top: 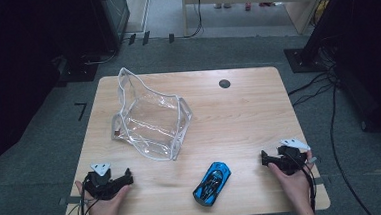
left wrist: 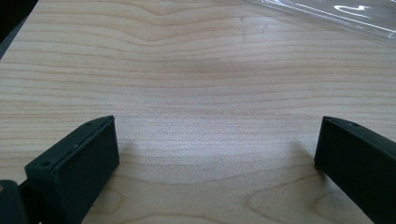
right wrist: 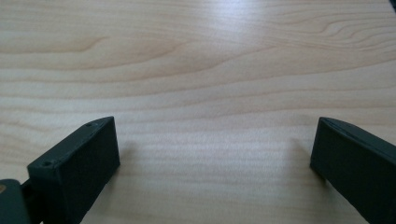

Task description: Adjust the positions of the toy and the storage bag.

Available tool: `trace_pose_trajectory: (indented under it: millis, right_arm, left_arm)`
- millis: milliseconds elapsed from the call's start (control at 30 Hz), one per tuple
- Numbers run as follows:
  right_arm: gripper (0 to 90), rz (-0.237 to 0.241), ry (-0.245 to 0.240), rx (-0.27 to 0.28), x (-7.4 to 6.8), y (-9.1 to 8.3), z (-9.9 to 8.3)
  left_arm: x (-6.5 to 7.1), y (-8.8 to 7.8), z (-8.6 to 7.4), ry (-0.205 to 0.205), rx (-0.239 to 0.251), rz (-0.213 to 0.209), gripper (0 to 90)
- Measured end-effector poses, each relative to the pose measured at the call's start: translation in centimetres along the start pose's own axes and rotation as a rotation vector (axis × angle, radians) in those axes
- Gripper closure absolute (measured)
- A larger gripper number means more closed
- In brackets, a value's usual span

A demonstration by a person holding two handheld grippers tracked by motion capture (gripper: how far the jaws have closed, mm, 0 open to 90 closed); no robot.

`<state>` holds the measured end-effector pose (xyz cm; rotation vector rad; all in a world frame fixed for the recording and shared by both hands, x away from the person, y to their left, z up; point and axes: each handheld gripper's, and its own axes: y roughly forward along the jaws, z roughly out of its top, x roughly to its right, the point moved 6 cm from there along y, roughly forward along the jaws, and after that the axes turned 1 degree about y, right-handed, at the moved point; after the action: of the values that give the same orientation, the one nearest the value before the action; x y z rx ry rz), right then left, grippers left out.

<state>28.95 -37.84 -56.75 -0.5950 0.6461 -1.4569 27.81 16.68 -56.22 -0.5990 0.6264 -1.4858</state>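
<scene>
So the small glossy blue toy sports car [top: 211,183] is sitting near my edge of the light wooden table [top: 239,114], between my two grippers and a bit closer to the right one. It looks like hard plastic or die-cast, light and stiff, but shiny and on wheels, so I'd guess it'll roll or slide if I nudge it; I'd pinch it across the sides, mid-body. The clear floppy plastic zip pouch [top: 152,121] with white edging lies farther back on the left, mouth gaping; soft and crinkly, best grabbed by the rim. My left gripper [top: 126,177] and right gripper [top: 265,159] both have jaws spread wide with nothing in them, resting on the table. Count: one car, one pouch, two grippers.
</scene>
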Motion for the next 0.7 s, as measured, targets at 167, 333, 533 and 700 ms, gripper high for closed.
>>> trace_pose_trajectory:
  millis: [167,333,533,700]
  right_arm:
    - [12.5,0.044,-0.031,-0.011,-0.3,-0.7,-0.1]
    - [14.6,0.069,-0.044,0.024,-2.3,-1.7,1.1]
    - [28.8,0.080,-0.091,0.107,-5.6,-3.7,3.3]
    - [36.7,0.179,-0.135,0.206,-10.2,-5.9,5.7]
  left_arm:
    - [-0.2,-0.2,0.0,0.003,-0.020,-0.006,0.0]
    - [-0.4,-0.4,-0.1,0.001,-0.024,-0.016,1.8]
    - [-0.4,-0.4,1.4,-0.034,0.013,-0.039,6.3]
    - [-0.1,-0.8,3.9,-0.039,0.088,-0.075,8.1]
